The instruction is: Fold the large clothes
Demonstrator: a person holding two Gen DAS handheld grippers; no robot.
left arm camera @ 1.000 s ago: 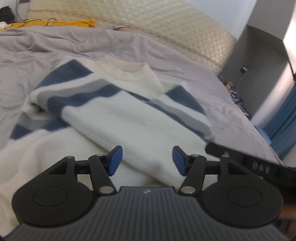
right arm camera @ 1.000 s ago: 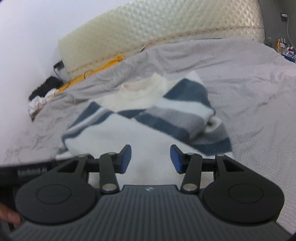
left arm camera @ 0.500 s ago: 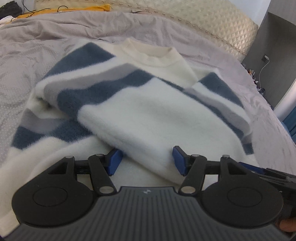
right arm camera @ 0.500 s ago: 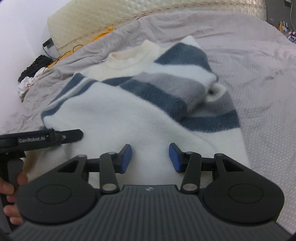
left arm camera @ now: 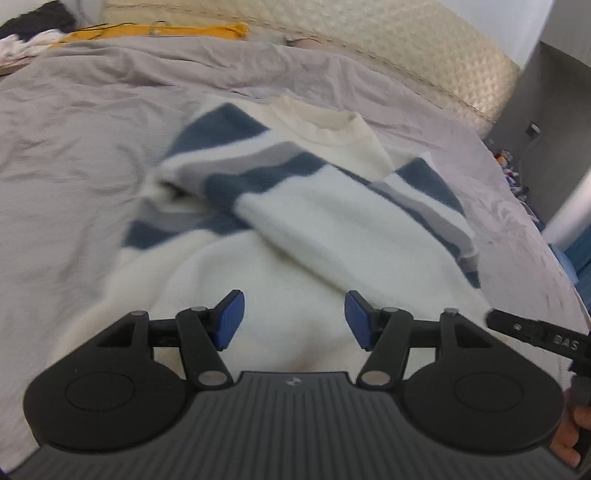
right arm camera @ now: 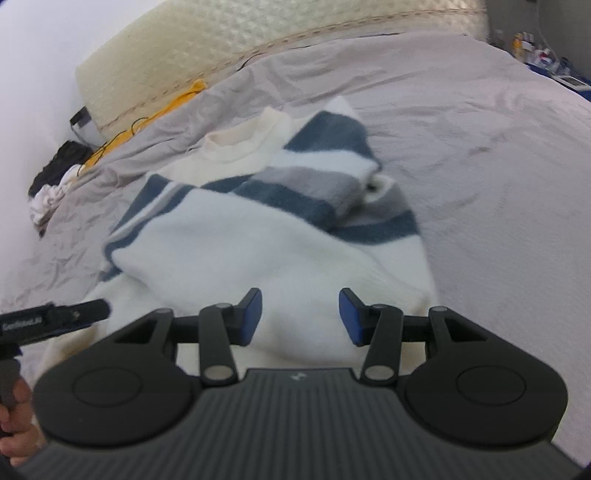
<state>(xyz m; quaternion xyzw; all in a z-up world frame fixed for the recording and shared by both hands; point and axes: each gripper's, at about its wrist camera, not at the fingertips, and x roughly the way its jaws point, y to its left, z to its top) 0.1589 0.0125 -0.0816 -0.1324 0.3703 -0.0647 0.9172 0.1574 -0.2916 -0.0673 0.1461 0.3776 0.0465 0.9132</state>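
Left gripper (left arm camera: 294,320): jaws apart with nothing between the blue pads, held over the near white hem of the sweater.
Right gripper (right arm camera: 301,316): also parted and empty, over the same hem just beside its partner; probably both are lined up to take the bottom edge together.
Sweater (left arm camera: 332,229): fluffy white knit with navy and grey stripes, lying flat on the bed, collar (left arm camera: 325,120) pointing toward the headboard.
Sleeves: both folded in across the chest, which narrows the body for a lengthwise fold.
Near hem: blurred and partly hidden behind the grippers, so I cannot tell whether any pad touches it.
Bedspread (right arm camera: 480,147): grey, wrinkled, with open room on both sides of the sweater and beyond the collar.
Headboard (left arm camera: 424,55): quilted cream, well beyond the collar.
Yellow cloth (left arm camera: 155,31): at the head of the bed, well apart.
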